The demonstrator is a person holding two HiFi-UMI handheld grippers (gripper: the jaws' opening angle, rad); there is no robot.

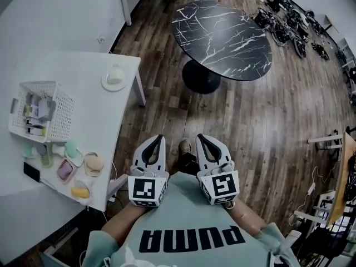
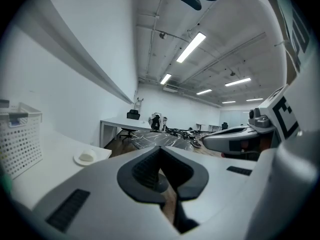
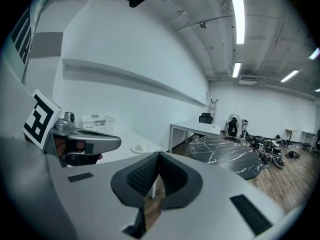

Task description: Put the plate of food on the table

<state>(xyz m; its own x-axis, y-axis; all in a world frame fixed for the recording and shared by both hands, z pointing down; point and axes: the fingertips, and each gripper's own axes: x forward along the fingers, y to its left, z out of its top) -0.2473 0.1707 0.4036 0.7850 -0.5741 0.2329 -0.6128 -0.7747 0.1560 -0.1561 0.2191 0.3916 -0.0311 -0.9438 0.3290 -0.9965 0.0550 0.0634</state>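
Right now I have the left gripper (image 1: 157, 140) and the right gripper (image 1: 201, 138) side by side, close in front of the person's teal shirt (image 1: 189, 221), both pointing out over the brown wooden plank floor (image 1: 267, 121). Each gripper's jaws are pressed fully together with nothing between them. The small round white plate with a pale lump of food (image 1: 114, 78) sits on the white tabletop (image 1: 78, 82) to my left, close to its far corner and well apart from both grippers. A white perforated plastic basket (image 1: 41, 113) stands further back on that tabletop, with several small pastel-coloured items (image 1: 72, 166) along the near edge. Ahead of the grippers stands a round black marble-patterned table (image 1: 222, 35).
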